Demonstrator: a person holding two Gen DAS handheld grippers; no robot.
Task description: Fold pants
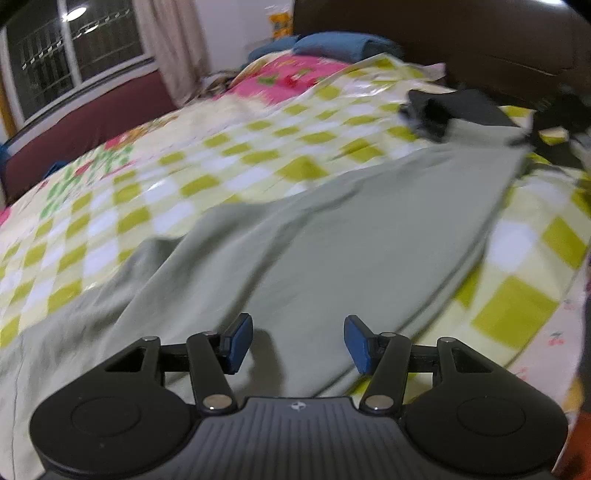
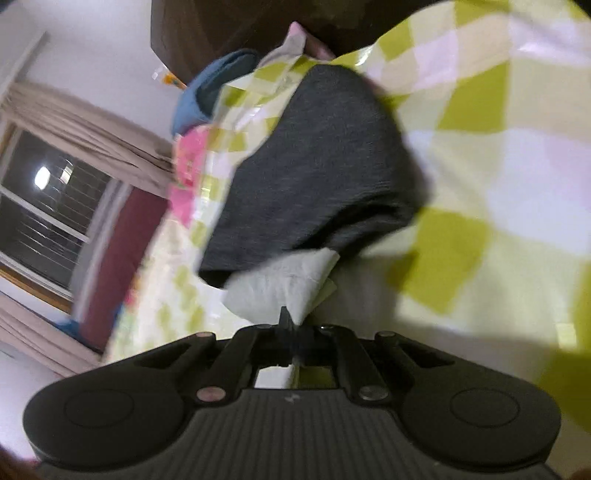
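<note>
- Left claw (image 1: 298,341): blue pads (image 1: 239,341) well apart, nothing between them, hovering over pale green cloth.
- Right claw (image 2: 286,321): jaws drawn together, pinched on a small fold of pale fabric at the tips.
- Pale green pants (image 1: 332,236): spread flat on the bed, running from just under the left claw toward the far right, a few soft creases along the near left side.
- Pinched corner (image 2: 284,284) in the right wrist view: light, crumpled, bunched just ahead of the closed tips; most likely part of the same pants, though blur leaves that uncertain.
- Dark grey garment (image 2: 317,173): just beyond the pinched corner, partly overlapping it, lying on the bedspread.
- Same dark cloth (image 1: 443,107) seen from the left wrist: at the far end of the pants, against the headboard side.
- Bedspread (image 1: 155,206): yellow-green and white checks, glossy, with a pink floral patch further back.
- Blue pillow (image 1: 340,46): at the head of the bed, below a dark brown headboard (image 1: 461,33).
- Window (image 1: 74,48): dark outside, barred, beige curtain (image 1: 173,44) beside it.
- Both views motion-blurred.
</note>
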